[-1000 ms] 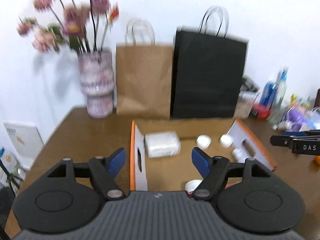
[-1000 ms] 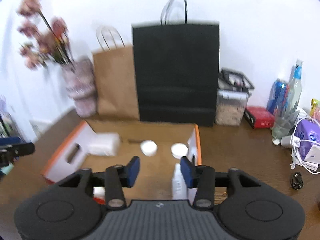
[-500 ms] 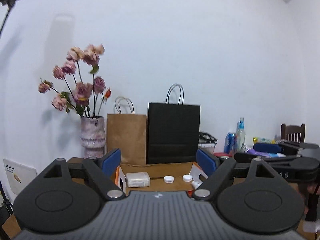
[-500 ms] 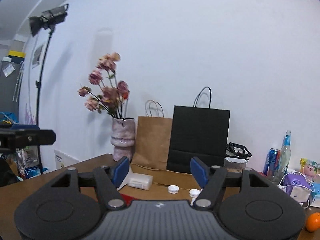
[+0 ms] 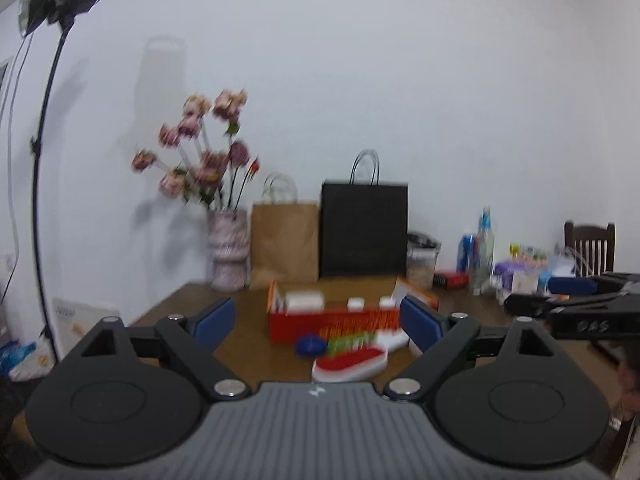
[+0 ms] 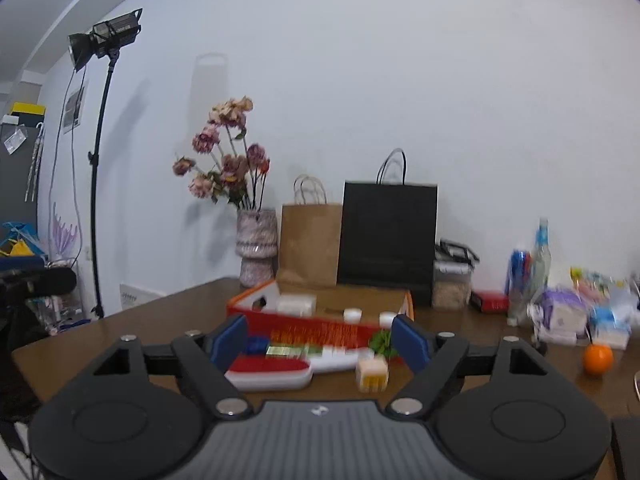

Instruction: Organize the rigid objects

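Wooden table (image 6: 168, 312): one orange box (image 6: 320, 326), two paper bags (image 6: 310, 244), both tools (image 5: 316, 322) (image 6: 318, 338) opening, empty.

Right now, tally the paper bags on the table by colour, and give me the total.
Brown paper bag: 1
Black paper bag: 1
Total: 2
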A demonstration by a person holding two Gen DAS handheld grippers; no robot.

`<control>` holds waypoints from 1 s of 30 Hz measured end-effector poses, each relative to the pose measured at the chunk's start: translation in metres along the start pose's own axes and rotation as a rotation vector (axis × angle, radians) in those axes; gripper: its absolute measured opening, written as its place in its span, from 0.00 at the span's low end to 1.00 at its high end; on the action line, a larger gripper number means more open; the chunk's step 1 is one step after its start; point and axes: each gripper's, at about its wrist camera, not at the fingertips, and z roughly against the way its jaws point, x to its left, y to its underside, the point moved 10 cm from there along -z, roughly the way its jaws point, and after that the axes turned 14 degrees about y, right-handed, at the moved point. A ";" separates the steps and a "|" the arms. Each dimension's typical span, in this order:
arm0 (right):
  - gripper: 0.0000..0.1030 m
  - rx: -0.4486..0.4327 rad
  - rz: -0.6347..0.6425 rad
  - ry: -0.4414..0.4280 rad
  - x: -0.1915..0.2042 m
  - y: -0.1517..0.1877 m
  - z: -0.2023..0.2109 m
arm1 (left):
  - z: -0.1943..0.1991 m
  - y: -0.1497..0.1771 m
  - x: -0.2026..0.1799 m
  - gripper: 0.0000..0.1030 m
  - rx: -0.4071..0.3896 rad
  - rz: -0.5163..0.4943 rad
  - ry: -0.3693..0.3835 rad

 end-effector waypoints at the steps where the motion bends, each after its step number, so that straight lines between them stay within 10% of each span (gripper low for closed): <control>1: 0.77 0.012 -0.007 0.004 0.000 0.008 0.012 | 0.008 0.009 -0.001 0.92 0.020 0.007 0.003; 11: 0.85 0.132 -0.063 0.008 -0.006 0.059 0.081 | 0.038 0.048 -0.018 1.00 0.117 0.004 0.019; 30: 0.85 0.231 -0.081 0.059 -0.023 0.086 0.029 | -0.008 0.092 -0.015 1.00 0.287 0.044 0.042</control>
